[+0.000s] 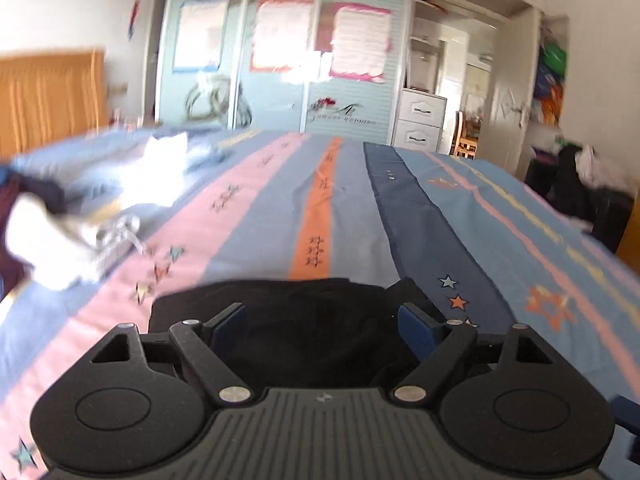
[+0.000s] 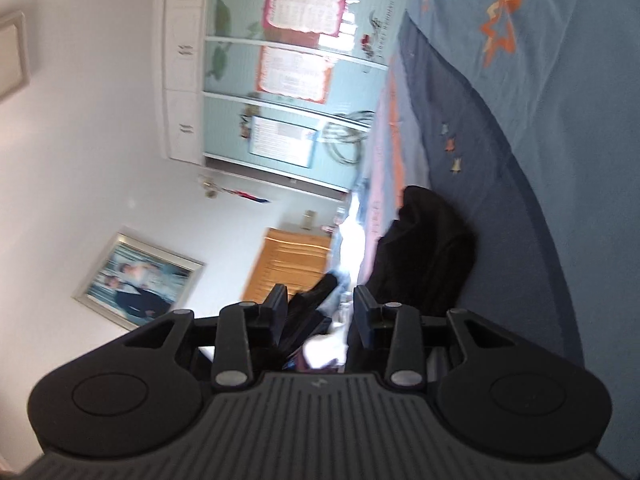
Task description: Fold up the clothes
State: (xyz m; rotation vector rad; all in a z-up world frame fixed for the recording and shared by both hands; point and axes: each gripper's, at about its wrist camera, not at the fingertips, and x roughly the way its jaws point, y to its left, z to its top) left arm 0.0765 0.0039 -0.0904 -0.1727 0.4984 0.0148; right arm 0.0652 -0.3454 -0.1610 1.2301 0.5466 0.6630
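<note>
A black garment [image 1: 280, 300] lies bunched on the striped bed cover [image 1: 320, 200], close in front of my left gripper [image 1: 322, 320]. That gripper is open wide, with its blue-padded fingers [image 1: 416, 320] on either side of the cloth and not pressing it. In the right wrist view, rolled on its side, the same black garment [image 2: 428, 248] lies heaped on the bed cover [image 2: 520, 120]. My right gripper [image 2: 320, 308] stands partly open. A strip of black cloth [image 2: 308, 312] lies against one finger, with a gap to the other.
A pile of white and dark clothes [image 1: 52, 240] lies on the bed's left side. Beyond the bed stand a pale blue wardrobe [image 1: 280, 80], a white drawer unit [image 1: 420, 120] and an orange headboard [image 1: 48, 96]. The bed's right edge drops off near dark bags [image 1: 576, 184].
</note>
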